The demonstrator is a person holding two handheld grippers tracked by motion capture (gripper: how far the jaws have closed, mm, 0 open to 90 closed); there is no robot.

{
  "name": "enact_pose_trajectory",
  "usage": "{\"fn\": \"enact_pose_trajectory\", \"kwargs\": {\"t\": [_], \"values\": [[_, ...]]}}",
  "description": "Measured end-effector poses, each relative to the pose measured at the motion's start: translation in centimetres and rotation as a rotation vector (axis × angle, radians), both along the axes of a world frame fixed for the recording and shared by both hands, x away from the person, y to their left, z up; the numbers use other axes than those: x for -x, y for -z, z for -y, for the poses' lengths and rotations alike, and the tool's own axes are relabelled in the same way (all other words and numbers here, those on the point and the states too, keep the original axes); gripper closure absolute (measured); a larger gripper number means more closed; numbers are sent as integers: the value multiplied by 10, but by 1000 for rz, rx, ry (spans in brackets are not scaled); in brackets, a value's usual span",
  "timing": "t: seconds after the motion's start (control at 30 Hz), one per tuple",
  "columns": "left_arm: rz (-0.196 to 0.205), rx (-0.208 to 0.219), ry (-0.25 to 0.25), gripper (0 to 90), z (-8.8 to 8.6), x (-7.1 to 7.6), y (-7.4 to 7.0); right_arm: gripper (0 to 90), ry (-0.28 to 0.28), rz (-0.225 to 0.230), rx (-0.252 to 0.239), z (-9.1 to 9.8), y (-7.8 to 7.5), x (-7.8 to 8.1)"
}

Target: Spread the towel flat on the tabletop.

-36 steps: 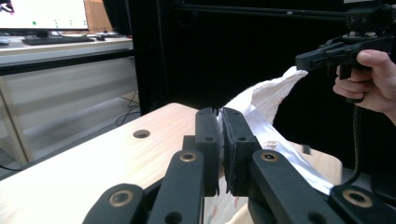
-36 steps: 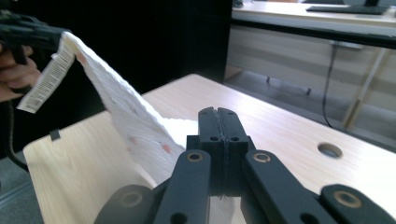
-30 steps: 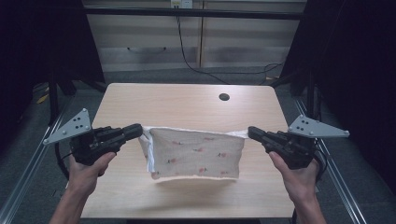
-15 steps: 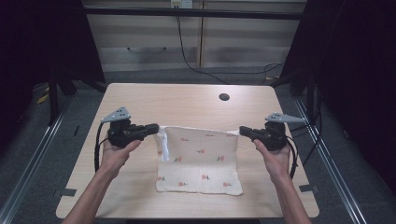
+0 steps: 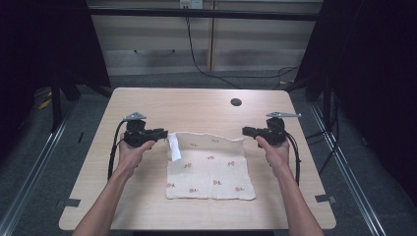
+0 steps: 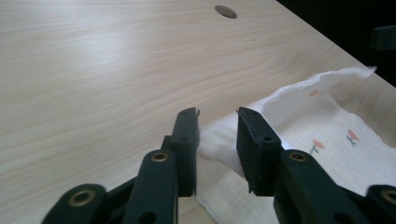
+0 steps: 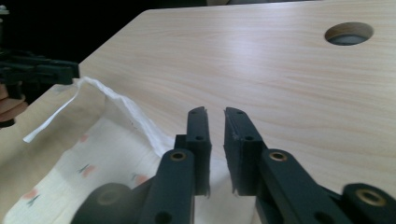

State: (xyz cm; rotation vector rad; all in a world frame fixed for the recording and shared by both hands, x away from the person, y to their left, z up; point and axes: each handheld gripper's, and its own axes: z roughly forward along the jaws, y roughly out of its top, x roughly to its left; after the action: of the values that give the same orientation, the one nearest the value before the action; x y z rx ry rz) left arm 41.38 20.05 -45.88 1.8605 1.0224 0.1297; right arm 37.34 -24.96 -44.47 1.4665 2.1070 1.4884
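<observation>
A cream cloth [image 5: 209, 167] printed with small red flowers lies spread on the wooden table [image 5: 196, 105]. My left gripper [image 5: 163, 132] is at its far left corner, where a narrow white flap [image 5: 173, 146] is folded over. In the left gripper view the jaws [image 6: 217, 112] have just been opening and stand apart, with the cloth corner [image 6: 219, 142] loose between them. My right gripper [image 5: 244, 131] is at the far right corner. Its jaws [image 7: 215, 111] have just been opening too, with a narrow gap over the cloth edge [image 7: 140, 123].
A round hole [image 5: 236, 102] sits in the table's far right part, beyond the cloth. Cables trail from both grippers along the person's forearms. Metal rails run down both sides of the table, and a cabinet stands behind it.
Both grippers came down and forward, and the hanging cloth now lies flat on the table. The jaws of both grippers have parted at the far corners.
</observation>
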Motion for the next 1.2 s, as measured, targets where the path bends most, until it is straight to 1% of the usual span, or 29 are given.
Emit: {"fn": "enact_pose_trajectory", "kwargs": {"t": [0.03,0.07,0.1,0.17,0.23,0.27,0.3,0.33,0.37,0.43,0.5,0.57,0.6,0.63,0.67,0.8,0.9,0.93,1.0,1.07,1.1,1.13,1.2], "values": [[-4,18,-14,660,-3,-1,0,774,17,-5,5,0,1,-4],[-10,34,-25,618,-6,-2,-1,774,18,-10,4,1,2,-8],[-4,32,-32,608,-8,-1,-2,764,14,-14,0,1,3,-10],[0,44,-36,583,-11,-1,-4,739,13,-17,7,0,2,-12],[3,49,-37,563,-15,1,-6,716,20,-15,32,-1,2,-11],[7,46,-32,563,-15,1,-7,715,18,-20,46,-2,1,-11],[8,41,-21,560,-16,3,-8,709,11,-20,48,-2,1,-10],[8,48,-21,546,-17,4,-9,698,7,-14,63,-1,1,-9],[15,46,-15,535,-18,5,-9,681,4,-8,69,-1,1,-8],[16,59,-3,518,-21,9,-10,655,0,-1,80,1,-2,-4],[17,57,2,476,-23,12,-10,617,7,0,93,3,-4,0],[20,52,15,465,-24,16,-9,602,0,-7,77,8,-6,3],[20,60,14,465,-24,18,-9,595,-5,-1,81,11,-6,6],[20,60,26,465,-25,20,-9,590,-3,-3,83,12,-6,7],[22,60,33,465,-24,22,-9,585,-8,-2,84,15,-6,10],[25,35,70,448,-21,31,-9,570,-29,-7,103,18,-4,21],[36,30,82,444,-20,40,-8,584,-60,0,111,18,0,28],[33,26,93,444,-20,43,-7,585,-63,-8,112,18,1,30],[34,14,101,445,-20,50,-5,587,-79,-8,119,16,4,35],[45,0,116,449,-22,58,-4,589,-93,-3,127,14,6,40],[48,-4,121,469,-23,61,-4,596,-99,-2,124,12,6,43],[49,-2,119,468,-24,63,-4,598,-107,3,128,10,7,45],[53,-3,119,469,-27,68,-4,612,-116,0,136,8,9,50]]}}
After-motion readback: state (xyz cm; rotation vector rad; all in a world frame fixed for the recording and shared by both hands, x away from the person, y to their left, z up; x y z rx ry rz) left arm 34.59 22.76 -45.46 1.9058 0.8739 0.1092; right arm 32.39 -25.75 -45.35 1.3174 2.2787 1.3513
